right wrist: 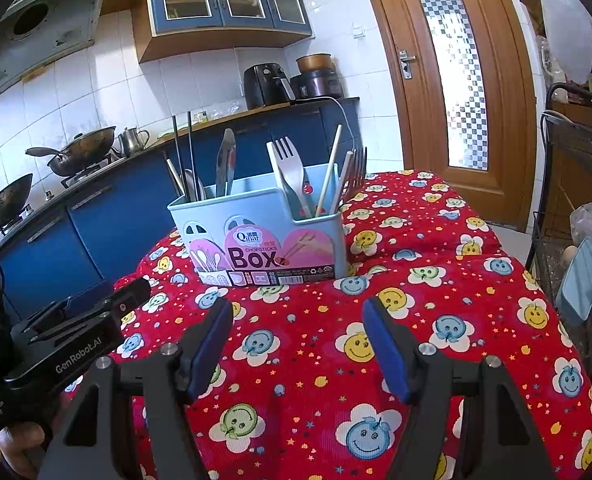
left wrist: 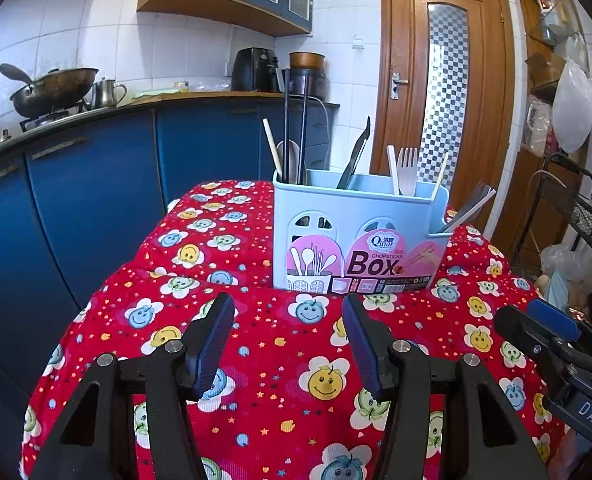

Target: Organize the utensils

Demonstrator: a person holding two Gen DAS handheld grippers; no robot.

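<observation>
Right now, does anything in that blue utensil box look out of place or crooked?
Mostly tidy. One grey fork leans far out over the right end of the blue utensil box, nearly tipping out, while the chopsticks stand upright at its other end.

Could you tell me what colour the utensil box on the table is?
The utensil box is pale blue, with a pink label; clearest in the right wrist view.

black left gripper (left wrist: 288, 344), blue ribbed fingers (left wrist: 216, 332), silver screws; right gripper (right wrist: 297, 344) alike
</observation>
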